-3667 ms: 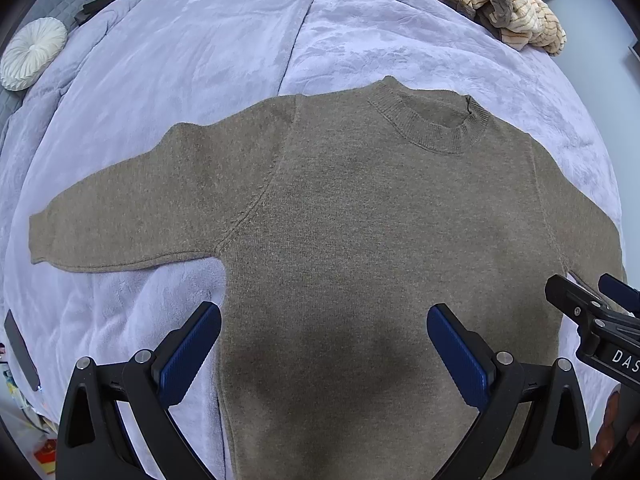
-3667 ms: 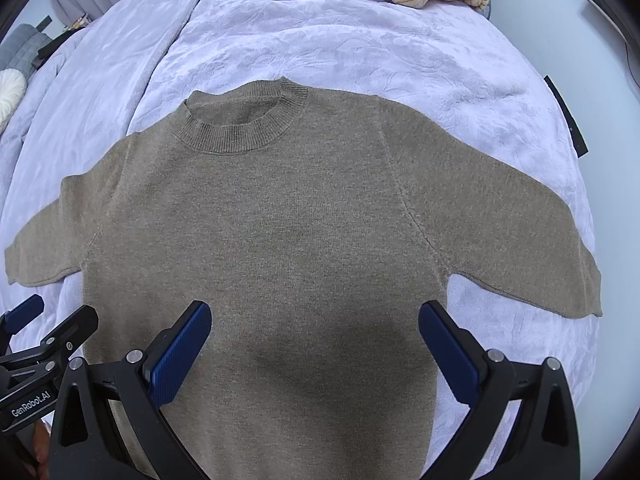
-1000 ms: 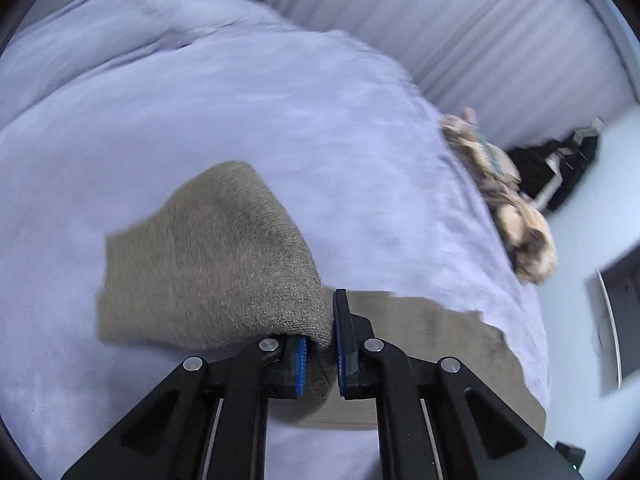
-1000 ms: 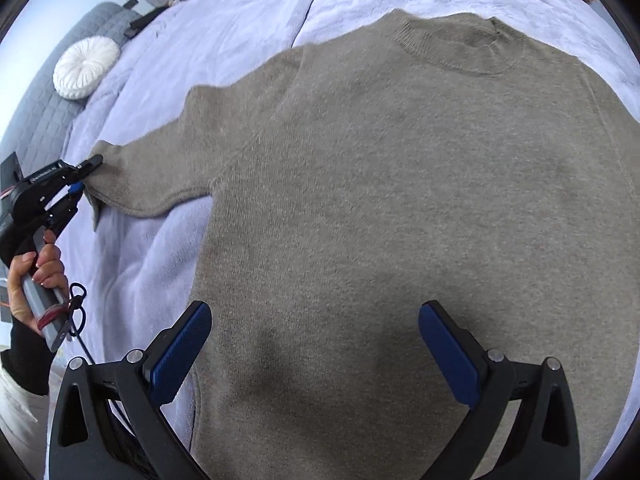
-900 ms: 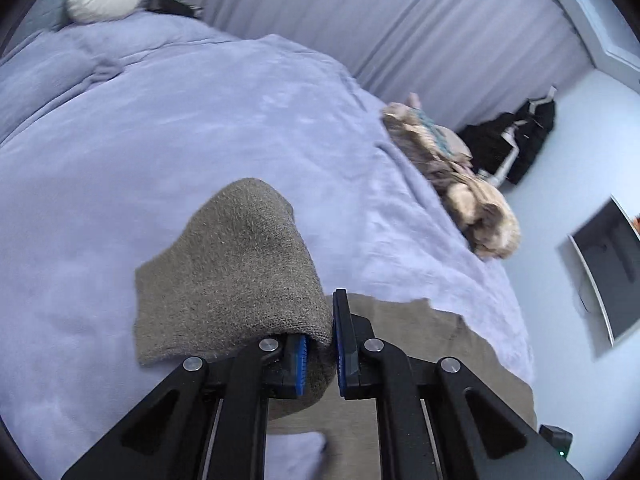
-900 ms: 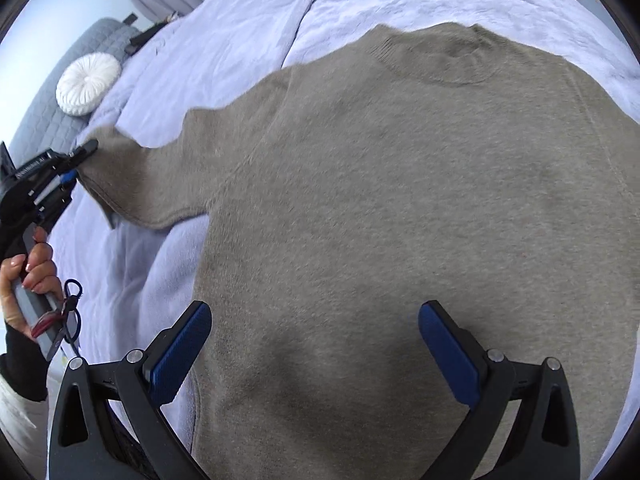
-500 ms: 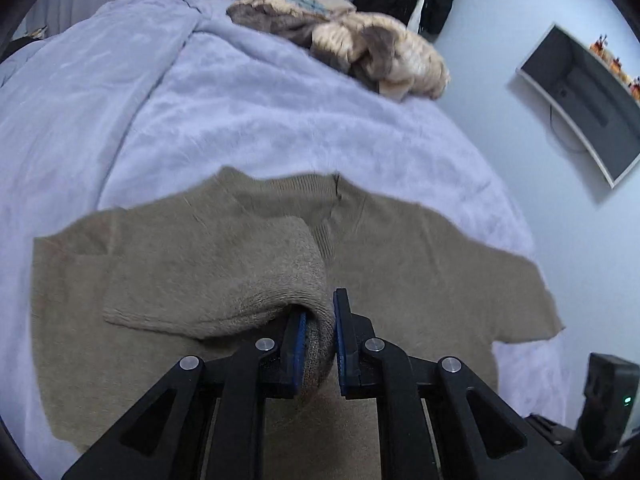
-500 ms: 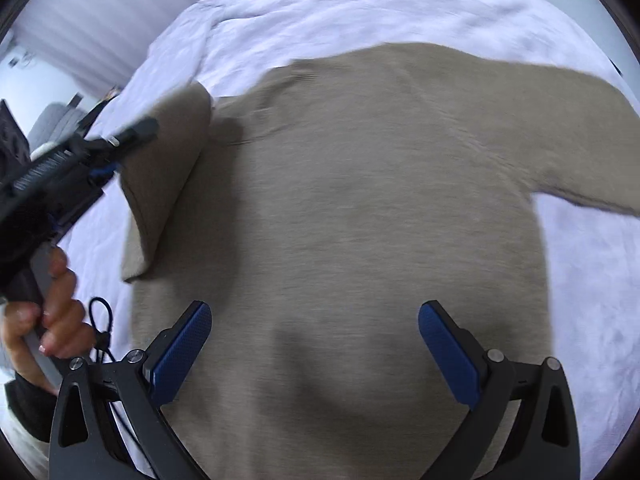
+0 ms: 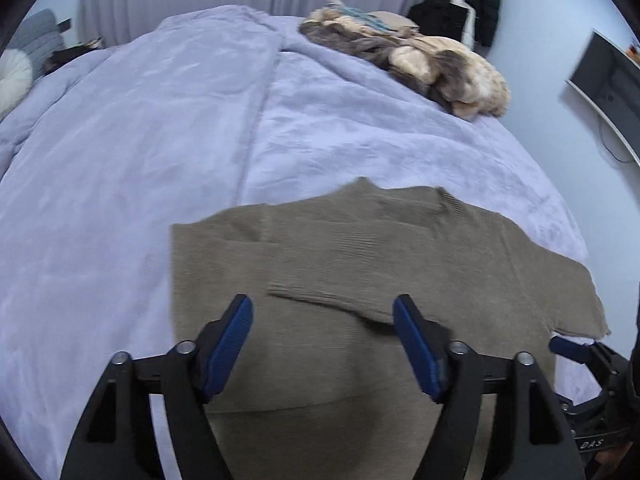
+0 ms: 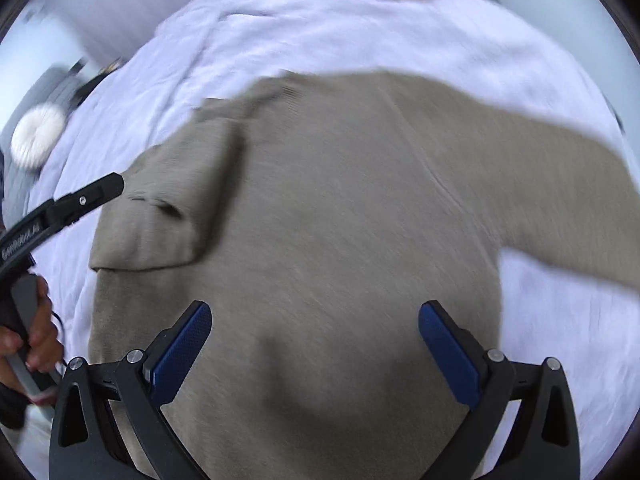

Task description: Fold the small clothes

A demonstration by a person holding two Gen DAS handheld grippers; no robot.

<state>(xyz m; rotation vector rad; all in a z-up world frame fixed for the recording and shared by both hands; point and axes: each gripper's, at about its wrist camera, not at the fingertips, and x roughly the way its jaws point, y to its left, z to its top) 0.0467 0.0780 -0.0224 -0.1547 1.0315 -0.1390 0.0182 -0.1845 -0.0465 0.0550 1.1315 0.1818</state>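
Note:
An olive-brown knit sweater (image 9: 360, 264) lies flat on the lilac bedspread (image 9: 160, 120). Its left sleeve (image 10: 168, 200) is folded inward over the body, and the cuff edge (image 9: 328, 300) rests on the chest. My left gripper (image 9: 322, 320) hovers just above that cuff, its jaws opening, with nothing pinched between the blue pads. The other sleeve (image 10: 540, 184) still stretches out to the right. My right gripper (image 10: 316, 340) stands open over the sweater's lower body, holding nothing. The left gripper (image 10: 80, 200) also shows in the right wrist view, held by a hand (image 10: 36, 336).
A heap of beige and brown clothes (image 9: 420, 56) lies at the bed's far right corner. A white round cushion (image 10: 36, 136) sits at the far left. A dark jacket (image 9: 468, 0) hangs on the wall, and a wall-mounted screen (image 9: 608, 80) is at right.
The left gripper carried the left sleeve rightward across the sweater's body, then opened and let it drop there. The right gripper drifted rightward over the sweater, staying open.

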